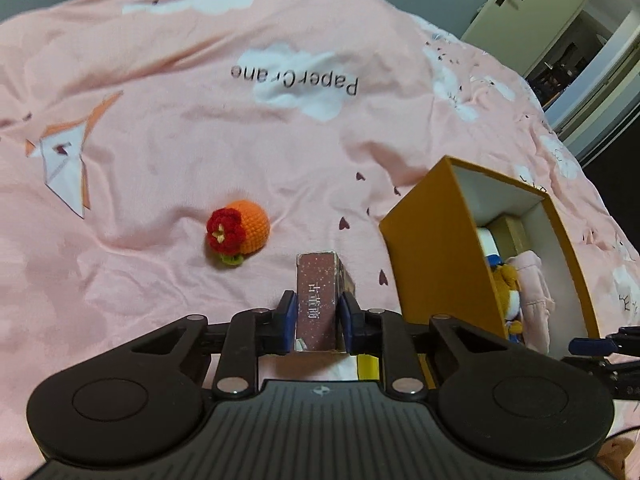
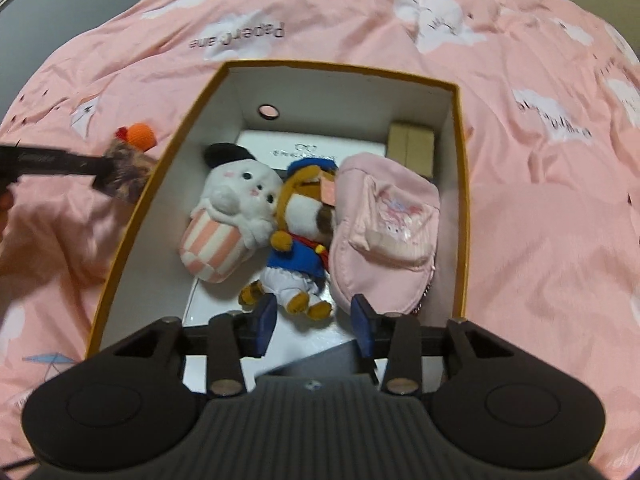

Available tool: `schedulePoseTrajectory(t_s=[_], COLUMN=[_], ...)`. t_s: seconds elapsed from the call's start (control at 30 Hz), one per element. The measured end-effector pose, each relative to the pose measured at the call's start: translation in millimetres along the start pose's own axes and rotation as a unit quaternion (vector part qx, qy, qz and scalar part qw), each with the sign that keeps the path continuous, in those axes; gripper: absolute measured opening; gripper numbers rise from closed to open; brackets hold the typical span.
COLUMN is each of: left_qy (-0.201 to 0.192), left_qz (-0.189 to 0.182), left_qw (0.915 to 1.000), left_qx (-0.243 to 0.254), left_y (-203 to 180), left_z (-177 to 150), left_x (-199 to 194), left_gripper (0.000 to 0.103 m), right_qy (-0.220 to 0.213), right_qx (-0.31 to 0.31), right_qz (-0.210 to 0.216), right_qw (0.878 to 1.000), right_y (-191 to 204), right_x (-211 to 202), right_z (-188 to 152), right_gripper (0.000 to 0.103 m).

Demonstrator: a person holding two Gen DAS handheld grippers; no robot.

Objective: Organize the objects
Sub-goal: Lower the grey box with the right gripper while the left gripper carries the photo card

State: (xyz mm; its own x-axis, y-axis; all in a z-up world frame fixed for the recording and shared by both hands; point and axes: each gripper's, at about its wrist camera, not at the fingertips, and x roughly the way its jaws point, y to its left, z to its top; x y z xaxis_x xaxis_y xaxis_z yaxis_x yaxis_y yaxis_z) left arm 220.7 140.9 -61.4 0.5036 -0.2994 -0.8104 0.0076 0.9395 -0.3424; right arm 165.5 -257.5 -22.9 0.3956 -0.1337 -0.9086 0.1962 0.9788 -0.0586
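Both blue fingers (image 1: 289, 320) of the left gripper (image 1: 316, 312) press on the two long sides of a small dark red box (image 1: 316, 300) with white print, so this gripper holds the box firmly; the box stands upright between the pads, just beside the left outer wall of the orange box (image 2: 136, 216). In the right wrist view the same small box appears blurred at the left rim of the orange box. Fingers of the right gripper (image 2: 314, 324) stand apart with nothing between them, above the near end of the orange box, and the feet of the tiger plush (image 2: 296, 248) lie just beyond the tips. The orange box lies open on the pink bedspread (image 1: 160, 140). Inside it, a white plush with a striped pink cup (image 2: 228, 220) lies at the left wall, the tiger plush in blue clothes lies in the middle and touches it, and a pink pouch (image 2: 380, 228) lies at the right wall. A small brown carton (image 2: 412, 144) sits in the far right corner. On the bedspread, well apart from the orange box to its left, a crocheted orange fruit (image 1: 238, 228) with a red flower lies alone.
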Motion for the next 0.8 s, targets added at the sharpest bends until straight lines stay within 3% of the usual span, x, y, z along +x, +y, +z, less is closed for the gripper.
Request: schedulePoseTrajectory(t_s=[0.1,0.33,0.5,0.6,0.7,0.8], left_qy=[-0.007,-0.026,-0.061,-0.078,-0.080,-0.072], left_qz=[-0.003,-0.012,-0.034,-0.059,-0.087,-0.114], left_qw=[1.0000,0.9996,0.9975,0.9949,0.9925,0.9901], left_qx=[-0.002,-0.002,0.009,0.022,0.032,0.038], left_y=[-4,-12,-30,-45,-60,-76], left_z=[-3,-8,-9,-9,-9,-9], left_x=[-14,-44,-73,-90,-98,-98], left_gripper=[0.025,0.025,0.025,0.025,0.025,0.025], right_qy=[0.019,0.043,0.054,0.043,0.030,0.051], right_qx=[0.035,0.024,0.099,0.066,-0.001,-0.059], right_qz=[-0.009,-0.040,-0.043,-0.064,-0.051,-0.047], right_qw=[0.999,0.998,0.993,0.995,0.998,0.996], right_y=[-4,-1,-11,2,21,34], right_x=[8,13,17,17,13,17], right_z=[-2,-9,-6,-7,-10,-8], right_gripper=[0.051,0.057,0.058,0.056,0.057,0.065])
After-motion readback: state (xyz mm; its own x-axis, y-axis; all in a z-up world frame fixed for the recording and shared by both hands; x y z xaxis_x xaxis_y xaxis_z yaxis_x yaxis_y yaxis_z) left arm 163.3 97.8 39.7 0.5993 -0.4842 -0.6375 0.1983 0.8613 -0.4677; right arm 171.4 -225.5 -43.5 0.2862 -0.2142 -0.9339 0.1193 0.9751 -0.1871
